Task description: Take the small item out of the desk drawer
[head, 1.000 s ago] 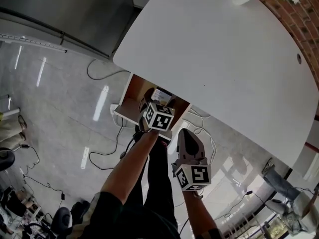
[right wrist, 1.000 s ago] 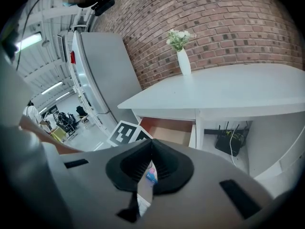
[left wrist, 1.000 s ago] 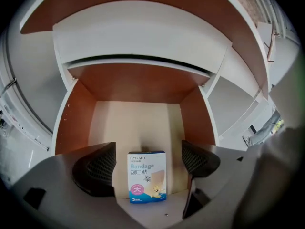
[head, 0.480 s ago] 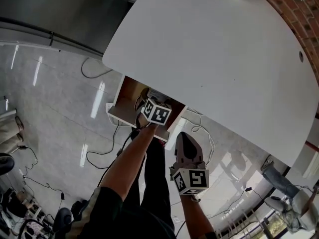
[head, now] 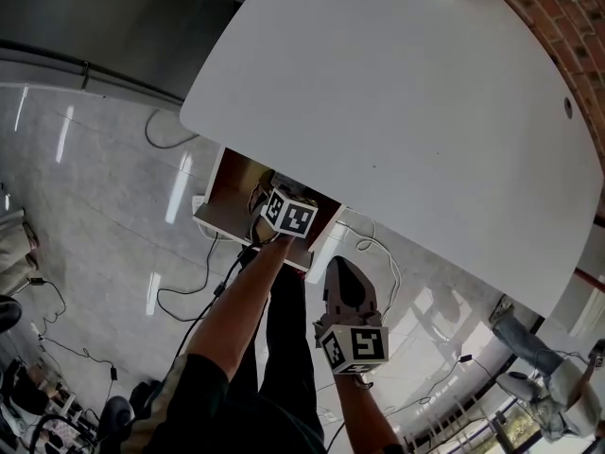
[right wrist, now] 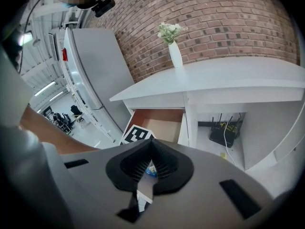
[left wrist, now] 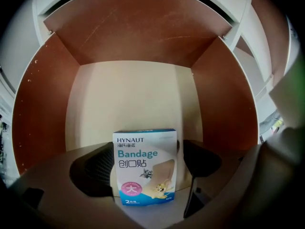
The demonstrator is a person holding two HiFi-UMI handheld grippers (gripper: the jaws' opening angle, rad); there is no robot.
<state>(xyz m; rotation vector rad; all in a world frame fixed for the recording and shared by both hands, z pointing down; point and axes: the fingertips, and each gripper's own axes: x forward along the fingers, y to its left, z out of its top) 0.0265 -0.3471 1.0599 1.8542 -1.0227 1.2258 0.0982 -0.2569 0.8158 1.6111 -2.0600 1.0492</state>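
counter (head: 406, 112): white top, drawer pulled out under its near edge.
drawer (left wrist: 40, 109): open; brown side and back walls, pale floor.
right claw (right wrist: 149, 166): jaws closed, nothing in them; held outside the drawer, near its front.
left claw (left wrist: 148, 168): down inside the drawer, jaws wide and just been opening; bandage box stands between them, pads not clamping it.
bandage box (left wrist: 144, 149): upright on the drawer floor, printed face towards the left claw's camera.
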